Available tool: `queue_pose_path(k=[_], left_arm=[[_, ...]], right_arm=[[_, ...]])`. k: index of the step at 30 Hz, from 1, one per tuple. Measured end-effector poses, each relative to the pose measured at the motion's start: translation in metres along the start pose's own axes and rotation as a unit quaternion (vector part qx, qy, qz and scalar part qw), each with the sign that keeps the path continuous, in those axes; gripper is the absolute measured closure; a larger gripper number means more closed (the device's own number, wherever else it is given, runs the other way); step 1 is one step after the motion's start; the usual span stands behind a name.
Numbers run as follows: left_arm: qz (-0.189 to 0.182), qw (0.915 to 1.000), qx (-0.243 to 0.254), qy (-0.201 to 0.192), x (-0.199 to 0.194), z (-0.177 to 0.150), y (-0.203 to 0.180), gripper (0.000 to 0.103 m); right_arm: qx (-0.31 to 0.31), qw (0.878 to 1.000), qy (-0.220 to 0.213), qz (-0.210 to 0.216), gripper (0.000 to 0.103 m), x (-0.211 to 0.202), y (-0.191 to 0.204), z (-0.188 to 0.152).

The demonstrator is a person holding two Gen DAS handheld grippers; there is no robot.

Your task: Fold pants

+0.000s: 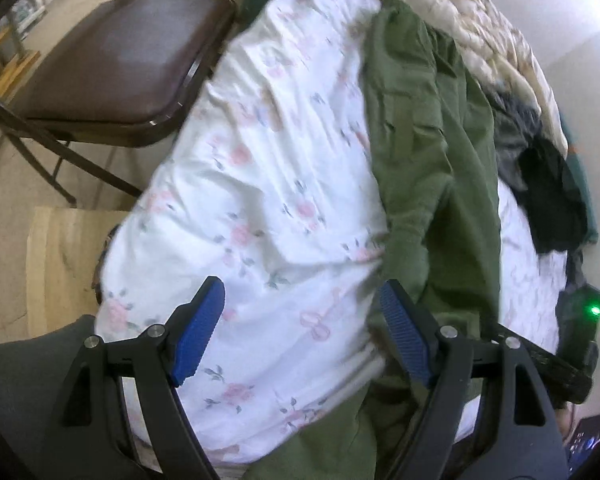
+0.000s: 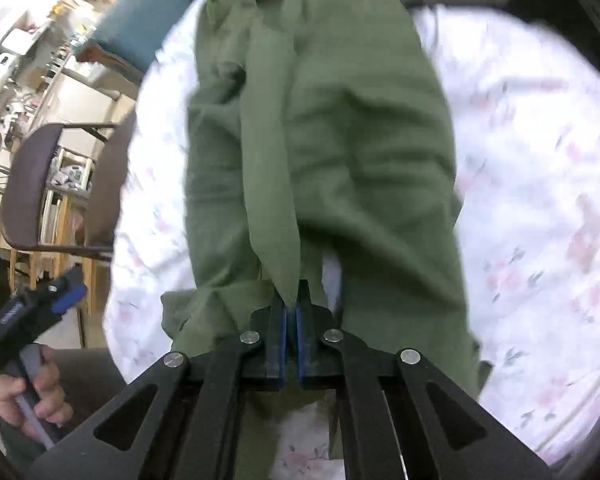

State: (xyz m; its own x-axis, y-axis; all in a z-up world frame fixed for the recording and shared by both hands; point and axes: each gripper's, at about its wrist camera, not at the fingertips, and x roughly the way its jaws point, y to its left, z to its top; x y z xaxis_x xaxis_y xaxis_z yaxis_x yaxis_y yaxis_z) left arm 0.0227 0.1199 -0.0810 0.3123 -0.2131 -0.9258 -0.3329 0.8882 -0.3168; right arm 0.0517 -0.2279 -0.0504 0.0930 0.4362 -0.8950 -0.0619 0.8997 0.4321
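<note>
One brown folding chair (image 1: 112,64) stands at the far left beside the bed, on a pale floor. One left hand (image 2: 28,396) grips the handle of the left gripper (image 1: 300,320), whose two blue pads (image 1: 198,332) stand wide apart with nothing pinched between them; they hover over the white bed sheet (image 1: 260,184) printed with pink flowers, the right-side pad close to the edge of the green cloth. One pair of green pants (image 1: 424,140) lies lengthwise along the bed to the right of that bare stretch of sheet, with one flapped pocket showing on the leg. Farther right, one dark heap of other clothing (image 1: 540,184) sits just beside the pants, and one cream quilt (image 1: 460,12) is bunched at the far end of the bed. From the right wrist view the pants (image 2: 340,152) run straight away from the camera, and the right gripper (image 2: 291,312) has its two pads drawn together on one narrow fold of green fabric at the near end of the pants, the cloth rising in a pinched ridge from between them.
</note>
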Motion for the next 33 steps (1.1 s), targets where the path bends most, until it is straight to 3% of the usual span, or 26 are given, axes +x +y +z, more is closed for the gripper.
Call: queue_pose_path(k=[6, 10, 13, 15, 16, 17, 20, 22, 26, 29, 31, 33], left_arm=[[-0.033, 0.9956, 0.049, 0.073, 0.041, -0.027, -0.037, 0.027], [-0.057, 0.9889, 0.106, 0.088, 0.062, -0.034, -0.079, 0.027], [-0.074, 0.9880, 0.096, 0.095, 0.084, -0.029, -0.091, 0.027], [-0.096, 0.9873, 0.067, 0.107, 0.102, -0.026, -0.089, 0.052], [-0.106, 0.9850, 0.060, 0.122, 0.111, -0.026, -0.088, 0.086], [-0.104, 0.9842, 0.062, 0.130, 0.114, -0.026, -0.089, 0.098], [-0.093, 0.9869, 0.098, 0.088, 0.089, -0.024, -0.095, 0.100], [-0.101, 0.9892, 0.094, 0.052, 0.053, -0.016, -0.088, 0.100], [-0.098, 0.9927, 0.068, -0.016, -0.005, -0.001, -0.052, 0.100], [-0.032, 0.9969, 0.042, -0.059, -0.018, 0.007, -0.019, 0.100], [0.023, 0.9984, 0.040, -0.034, 0.001, 0.008, -0.004, 0.098], [0.028, 0.9996, 0.007, 0.006, 0.023, 0.003, 0.010, 0.097]], right_arm=[[0.045, 0.998, -0.004, 0.038, 0.096, 0.014, -0.014, -0.008], [0.076, 0.996, -0.016, 0.052, 0.096, 0.002, -0.029, -0.008], [0.095, 0.993, -0.016, 0.068, 0.096, 0.002, -0.035, -0.007], [0.085, 0.994, -0.014, 0.067, 0.096, 0.006, -0.027, -0.006], [0.078, 0.995, -0.013, 0.066, 0.096, 0.009, -0.022, -0.005], [0.069, 0.995, -0.009, 0.067, 0.096, 0.009, -0.018, -0.006], [0.041, 0.997, -0.007, 0.068, 0.096, 0.007, -0.008, -0.007], [0.020, 0.997, -0.011, 0.070, 0.099, 0.004, 0.001, -0.006], [-0.025, 0.992, -0.046, 0.119, 0.101, -0.015, 0.028, -0.004], [-0.046, 0.991, -0.062, 0.107, 0.102, -0.019, 0.042, -0.006], [-0.038, 0.994, -0.052, 0.086, 0.101, -0.005, 0.040, -0.006], [-0.010, 0.997, -0.009, 0.078, 0.101, 0.021, 0.030, -0.006]])
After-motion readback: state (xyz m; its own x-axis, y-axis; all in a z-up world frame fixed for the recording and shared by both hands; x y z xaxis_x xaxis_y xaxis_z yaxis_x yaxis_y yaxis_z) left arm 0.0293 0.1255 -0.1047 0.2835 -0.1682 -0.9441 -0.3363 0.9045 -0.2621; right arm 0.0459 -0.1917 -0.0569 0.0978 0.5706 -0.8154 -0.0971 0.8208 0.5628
